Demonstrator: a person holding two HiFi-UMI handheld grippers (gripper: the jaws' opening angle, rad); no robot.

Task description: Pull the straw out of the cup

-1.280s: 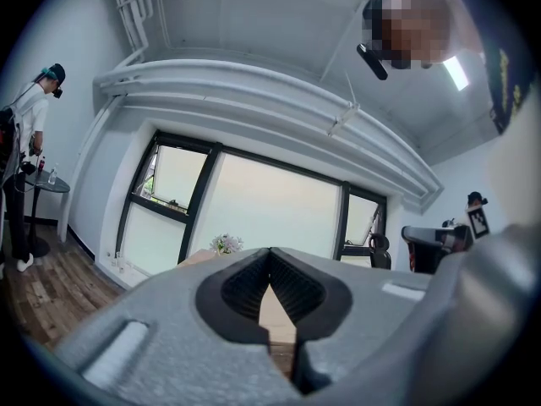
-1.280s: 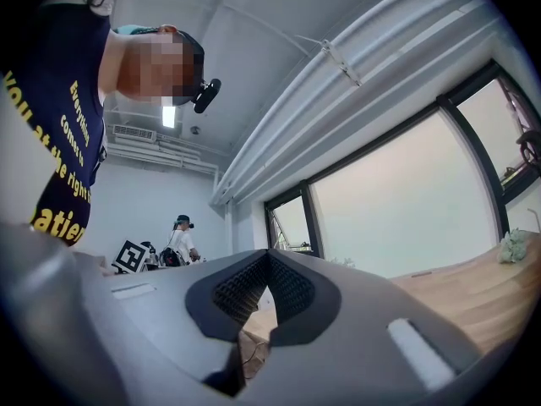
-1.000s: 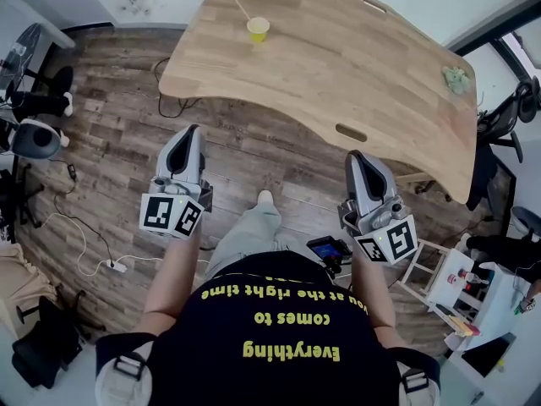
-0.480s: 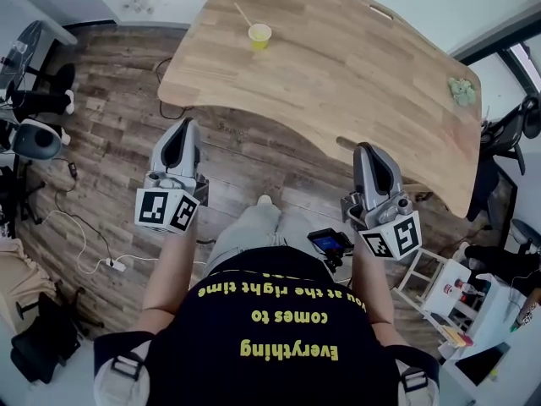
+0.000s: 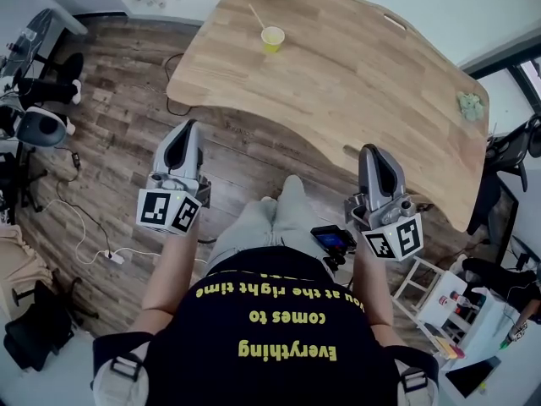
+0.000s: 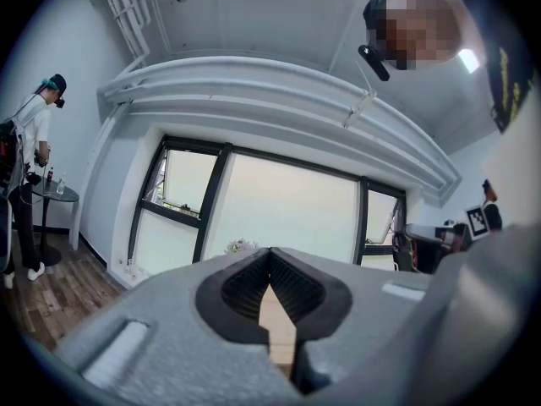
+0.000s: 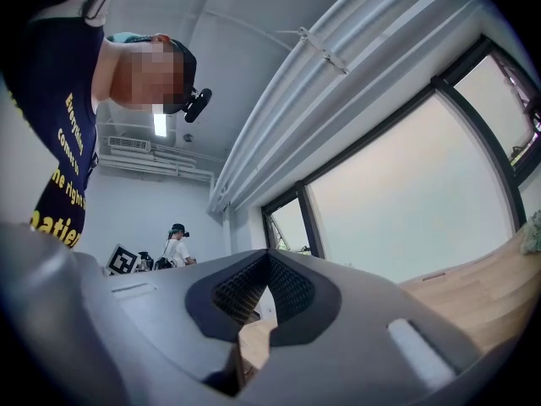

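The grey plastic left tongs (image 5: 188,130) and right tongs (image 5: 373,152) each have ribbed black pads pressed together on nothing, held over the wood-plank floor (image 5: 110,150). Beyond them, the curved-edged wooden desk (image 5: 363,83) carries a small yellow cup (image 5: 272,39) near its far edge. A thin pale straw (image 5: 256,15) leans out of the cup.

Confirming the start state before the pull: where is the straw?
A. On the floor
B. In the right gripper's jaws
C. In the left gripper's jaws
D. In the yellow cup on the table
D: the straw leans out of the yellow cup on the wooden table; the left gripper and right gripper are both shut and empty.
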